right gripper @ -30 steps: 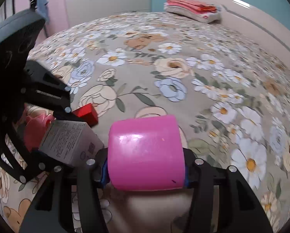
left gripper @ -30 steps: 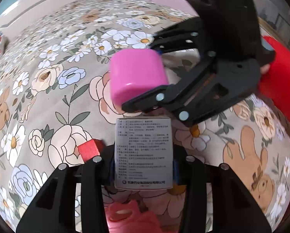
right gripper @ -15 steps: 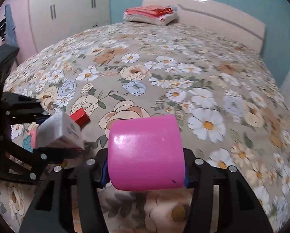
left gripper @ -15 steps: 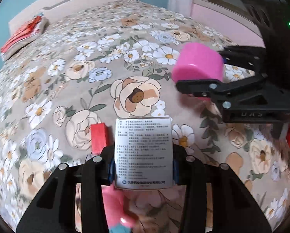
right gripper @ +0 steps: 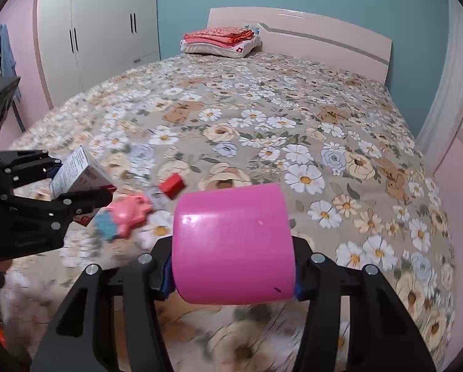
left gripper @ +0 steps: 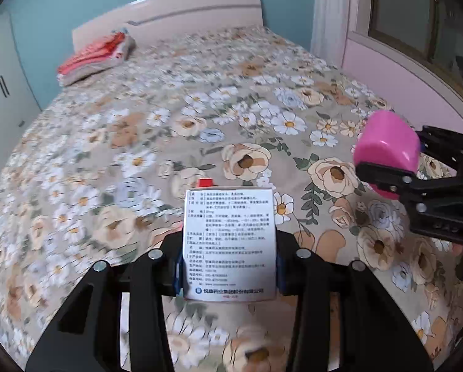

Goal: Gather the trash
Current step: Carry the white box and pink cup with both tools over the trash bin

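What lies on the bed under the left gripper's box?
A red block and a pink toy lie on the bedspread near the box; directly beneath it is hidden.

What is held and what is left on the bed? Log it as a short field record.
left gripper: shut on white printed box
right gripper: shut on pink cylinder
left on bed: red block, pink and blue toy
surface: floral bedspread
far end: folded bedding by headboard
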`<state>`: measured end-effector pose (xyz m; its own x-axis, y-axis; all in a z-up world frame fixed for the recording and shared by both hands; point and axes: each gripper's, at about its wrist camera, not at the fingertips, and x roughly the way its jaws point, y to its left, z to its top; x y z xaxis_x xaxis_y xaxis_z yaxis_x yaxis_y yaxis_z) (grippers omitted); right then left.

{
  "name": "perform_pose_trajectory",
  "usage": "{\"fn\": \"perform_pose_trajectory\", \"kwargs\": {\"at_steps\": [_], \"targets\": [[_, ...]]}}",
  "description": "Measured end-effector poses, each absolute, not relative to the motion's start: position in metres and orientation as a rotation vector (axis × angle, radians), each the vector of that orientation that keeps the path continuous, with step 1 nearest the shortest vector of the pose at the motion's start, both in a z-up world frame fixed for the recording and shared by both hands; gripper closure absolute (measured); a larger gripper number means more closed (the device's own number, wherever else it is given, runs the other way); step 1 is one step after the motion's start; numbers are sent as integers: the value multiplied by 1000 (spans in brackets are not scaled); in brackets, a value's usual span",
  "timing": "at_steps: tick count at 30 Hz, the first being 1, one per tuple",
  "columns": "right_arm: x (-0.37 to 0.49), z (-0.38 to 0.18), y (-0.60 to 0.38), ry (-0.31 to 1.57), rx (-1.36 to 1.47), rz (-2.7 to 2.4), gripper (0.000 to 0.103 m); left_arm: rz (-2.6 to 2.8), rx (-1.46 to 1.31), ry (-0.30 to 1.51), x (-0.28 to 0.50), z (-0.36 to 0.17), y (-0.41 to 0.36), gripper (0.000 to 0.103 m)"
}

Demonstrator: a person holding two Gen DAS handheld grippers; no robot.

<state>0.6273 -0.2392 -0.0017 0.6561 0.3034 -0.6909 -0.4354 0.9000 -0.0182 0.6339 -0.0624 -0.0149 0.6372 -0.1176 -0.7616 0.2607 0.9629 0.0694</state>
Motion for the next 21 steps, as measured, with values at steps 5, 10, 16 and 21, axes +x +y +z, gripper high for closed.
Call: {"fn": "perform_pose_trajectory", "kwargs": {"at_steps": [5, 10, 16, 21], "targets": [[584, 34, -237, 723, -197, 397, 47, -157, 143, 828, 588, 30, -45, 60], [532, 67, -232, 703, -208, 396, 47, -113, 126, 779, 536, 73, -33, 60], [472, 85, -217, 734, -262, 414, 47, -80, 142, 762, 475, 103, -21, 60], [425, 99, -209, 732, -290, 420, 47, -56, 133, 745, 426, 123, -7, 60]]}}
